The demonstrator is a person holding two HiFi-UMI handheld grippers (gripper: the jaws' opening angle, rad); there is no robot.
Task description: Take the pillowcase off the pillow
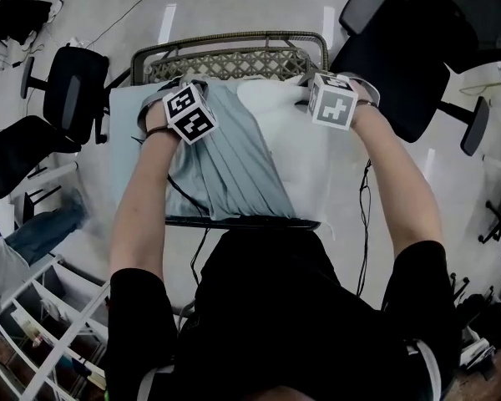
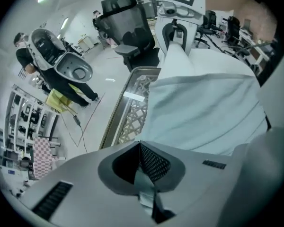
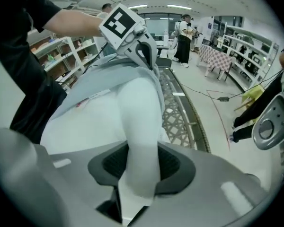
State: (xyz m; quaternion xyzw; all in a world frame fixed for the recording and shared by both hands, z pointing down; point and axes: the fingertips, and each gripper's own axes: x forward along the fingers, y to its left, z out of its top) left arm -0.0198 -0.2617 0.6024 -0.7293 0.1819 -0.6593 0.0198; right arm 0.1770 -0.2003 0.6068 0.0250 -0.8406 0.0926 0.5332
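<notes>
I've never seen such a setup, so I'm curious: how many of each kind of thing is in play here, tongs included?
Pillow: 1
Pillowcase: 1
Woven basket: 1
Tongs: 2 (left tongs, right tongs)
Total: 5

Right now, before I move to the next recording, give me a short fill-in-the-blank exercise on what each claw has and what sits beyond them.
The left claw is shut on a fold of the light blue ____.
The right claw is closed on a corner of the white ____.
Beyond both claws sits a wicker ____.
Missing words: pillowcase; pillow; basket.
</notes>
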